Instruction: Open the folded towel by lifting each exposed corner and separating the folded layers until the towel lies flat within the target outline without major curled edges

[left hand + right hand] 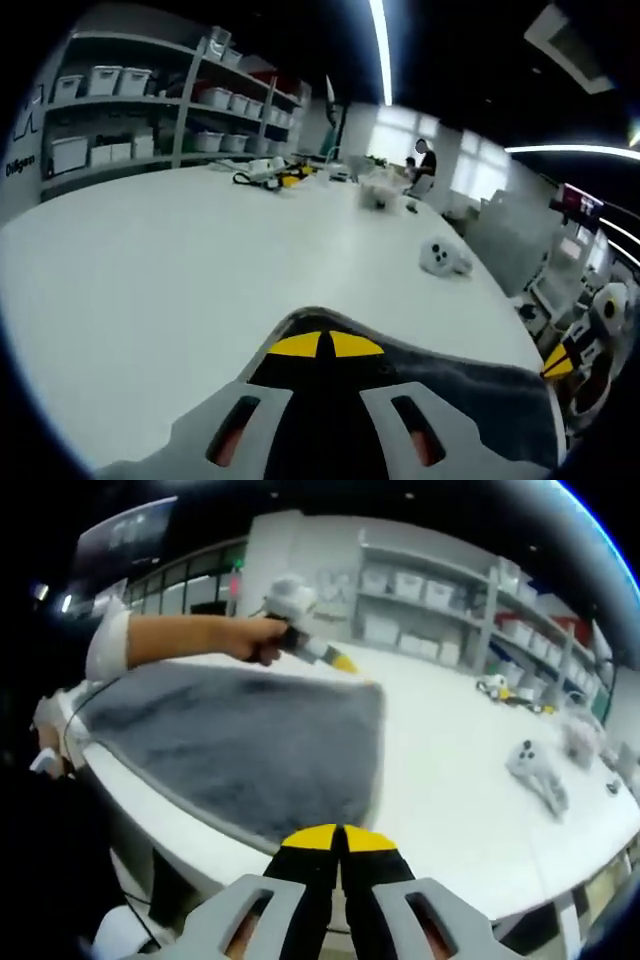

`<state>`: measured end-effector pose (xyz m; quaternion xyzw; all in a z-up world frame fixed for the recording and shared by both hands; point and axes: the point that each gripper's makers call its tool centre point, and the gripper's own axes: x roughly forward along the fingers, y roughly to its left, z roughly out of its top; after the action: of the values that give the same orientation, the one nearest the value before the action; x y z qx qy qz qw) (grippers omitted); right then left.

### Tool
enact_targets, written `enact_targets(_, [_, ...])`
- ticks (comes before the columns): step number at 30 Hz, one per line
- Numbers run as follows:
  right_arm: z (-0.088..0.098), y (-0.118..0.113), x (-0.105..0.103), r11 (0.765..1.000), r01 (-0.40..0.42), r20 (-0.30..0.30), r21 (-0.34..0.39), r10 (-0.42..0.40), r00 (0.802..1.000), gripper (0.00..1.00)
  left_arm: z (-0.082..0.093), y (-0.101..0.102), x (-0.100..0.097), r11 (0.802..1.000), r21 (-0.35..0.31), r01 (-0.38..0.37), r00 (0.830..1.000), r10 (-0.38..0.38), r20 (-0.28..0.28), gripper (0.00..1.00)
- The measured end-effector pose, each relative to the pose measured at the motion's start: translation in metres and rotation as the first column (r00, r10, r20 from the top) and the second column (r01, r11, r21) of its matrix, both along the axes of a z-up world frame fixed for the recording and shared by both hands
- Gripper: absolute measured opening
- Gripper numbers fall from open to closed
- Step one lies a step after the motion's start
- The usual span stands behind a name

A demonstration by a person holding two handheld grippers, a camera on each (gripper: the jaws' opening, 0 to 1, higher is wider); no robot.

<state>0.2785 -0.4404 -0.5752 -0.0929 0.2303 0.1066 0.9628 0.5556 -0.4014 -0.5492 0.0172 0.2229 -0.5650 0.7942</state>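
The towel (240,745), grey and fuzzy, lies spread on the white table (450,780), reaching to the table's near edge. In my right gripper view my right claw (341,837) has its yellow-tipped jaws pressed together at the towel's near edge; whether cloth is pinched between them I cannot tell. Across the towel, my left claw (345,664) sits at the far corner, held by my hand (255,638), its tip touching the cloth there. In the left gripper view that left claw (324,345) is clenched over a dark grey edge of towel (480,400); again I cannot tell if it grasps it. A white controller-like device (535,770) lies well apart on the table. Shelves (130,110) with white bins stand behind.
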Motion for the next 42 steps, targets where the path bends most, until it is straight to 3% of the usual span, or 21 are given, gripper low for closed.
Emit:
enact_targets(6, [0.020,0.025,0.002,0.998,-0.056,0.064,0.021,0.054,0.996,0.00,0.001,0.022,-0.005,1.000,0.017,-0.010,1.000,0.010,0.012,0.01])
enact_targets(11, [0.023,0.048,0.005,0.994,-0.107,0.086,-0.006,0.107,0.991,0.00,-0.008,0.048,-0.012,0.995,0.098,-0.007,0.997,0.000,0.079,0.01])
enact_targets(15, [0.023,0.070,0.006,0.988,-0.153,0.101,-0.005,0.153,0.983,0.00,-0.011,0.069,-0.015,0.993,0.117,-0.008,0.995,-0.004,0.102,0.01])
enact_targets(18, [0.021,0.093,0.005,0.975,-0.221,0.098,0.010,0.219,0.971,0.00,-0.016,0.083,-0.012,0.989,0.145,-0.021,0.993,0.004,0.118,0.01])
enact_targets(26, [0.007,0.132,0.003,0.950,-0.312,0.045,0.034,0.310,0.950,0.00,-0.029,0.111,-0.008,0.983,0.172,-0.056,0.992,0.035,0.122,0.01])
enact_targets(29, [0.001,0.139,0.001,0.943,-0.333,0.030,0.031,0.332,0.943,0.00,-0.033,0.118,-0.006,0.979,0.193,-0.067,0.991,0.043,0.127,0.01])
enact_targets(35, [-0.014,0.140,-0.004,0.938,-0.345,-0.024,0.017,0.345,0.938,0.00,-0.036,0.131,0.018,0.972,0.215,-0.091,0.990,0.065,0.127,0.01])
enact_targets(39, [-0.017,0.139,-0.006,0.937,-0.349,-0.023,0.023,0.349,0.937,0.00,-0.038,0.136,0.012,0.972,0.213,-0.098,0.990,0.073,0.123,0.01])
enact_targets(42, [-0.017,0.139,-0.009,0.932,-0.363,-0.028,0.014,0.364,0.931,0.00,-0.039,0.141,0.013,0.967,0.227,-0.111,0.983,0.074,0.167,0.01])
